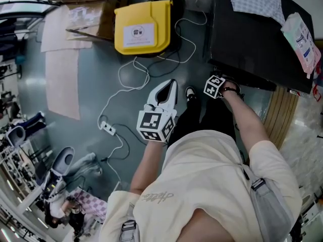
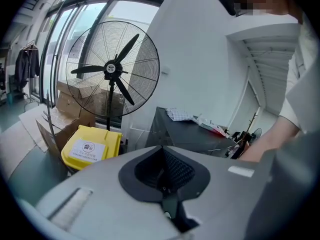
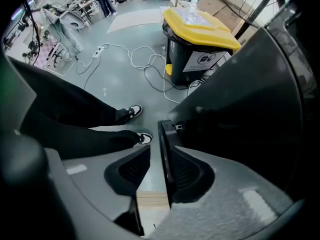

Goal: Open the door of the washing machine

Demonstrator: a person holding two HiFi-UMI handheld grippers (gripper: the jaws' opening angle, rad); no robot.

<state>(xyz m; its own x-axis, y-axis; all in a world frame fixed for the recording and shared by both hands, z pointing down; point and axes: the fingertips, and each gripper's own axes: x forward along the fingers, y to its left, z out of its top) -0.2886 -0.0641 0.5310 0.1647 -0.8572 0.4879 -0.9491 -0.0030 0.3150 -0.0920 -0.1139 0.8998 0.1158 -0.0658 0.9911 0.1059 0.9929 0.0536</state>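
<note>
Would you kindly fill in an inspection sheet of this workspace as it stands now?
Surface: grey-green floor, pale sheets laid along one side.
Job's things: dark washing machine; a thin door edge stands between the right jaws.
Clutter: checked cloth and packet on the machine; yellow bin; cardboard.
Grippers: left gripper jaws together, empty; right gripper jaws apart around the door edge, with a gap on one side.
Cables: white cable and power strip on the floor.
Surroundings: standing fan, windows behind.
</note>
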